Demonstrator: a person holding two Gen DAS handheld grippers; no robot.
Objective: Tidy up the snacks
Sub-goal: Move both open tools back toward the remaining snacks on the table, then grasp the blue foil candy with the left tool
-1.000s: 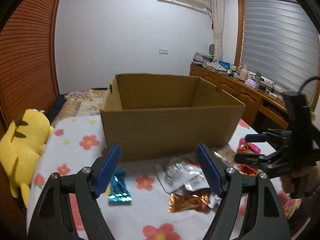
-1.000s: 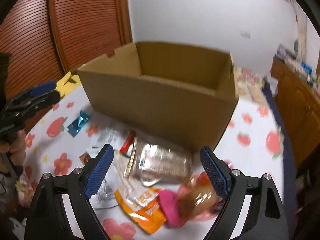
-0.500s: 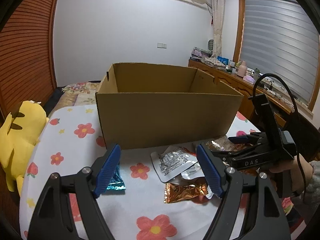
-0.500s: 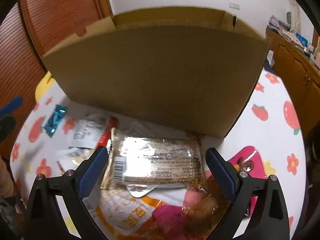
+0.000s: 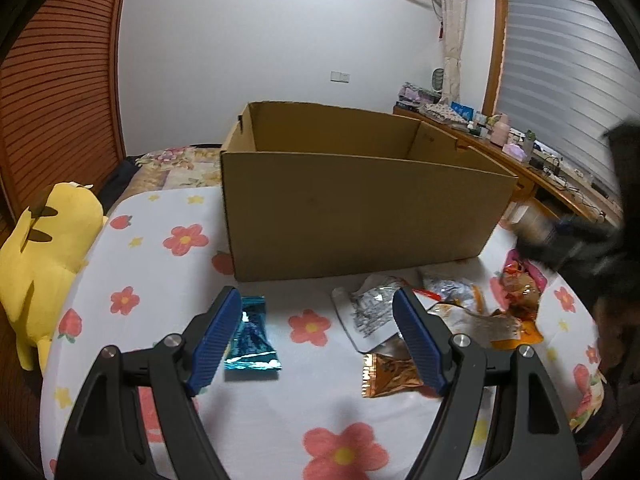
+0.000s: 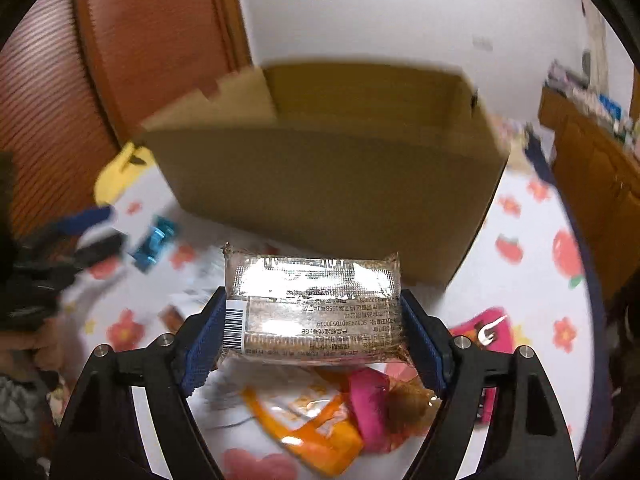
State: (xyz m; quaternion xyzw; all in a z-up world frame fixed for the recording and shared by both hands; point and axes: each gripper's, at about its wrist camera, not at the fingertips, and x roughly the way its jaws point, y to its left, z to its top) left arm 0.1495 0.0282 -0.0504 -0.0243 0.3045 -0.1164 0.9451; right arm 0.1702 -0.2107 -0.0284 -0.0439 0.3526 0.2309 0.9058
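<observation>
My right gripper (image 6: pixel 311 297) is closing its jaws on a clear-wrapped brown biscuit pack (image 6: pixel 320 320); both blue pads press its ends and it hangs above the table in front of the open cardboard box (image 6: pixel 328 184). In the left wrist view that gripper is a dark blur (image 5: pixel 560 248) at the right. My left gripper (image 5: pixel 316 300) stands open and holds nothing, low over the flowered tablecloth (image 5: pixel 320 420). A teal foil packet (image 5: pixel 252 336) lies by its left finger, and a silver packet (image 5: pixel 372 312) and a copper packet (image 5: pixel 388 372) by its right. The cardboard box (image 5: pixel 360 220) stands just behind.
An orange packet (image 6: pixel 316 432) and pink packets (image 6: pixel 488 332) lie under the lifted pack. A yellow plush toy (image 5: pixel 44 248) sits at the table's left edge. A wooden sideboard (image 5: pixel 540 184) with clutter runs along the right wall.
My right gripper dropped over the biscuit pack, closed on its ends and lifted it off the pile. My left gripper sank a little toward the table.
</observation>
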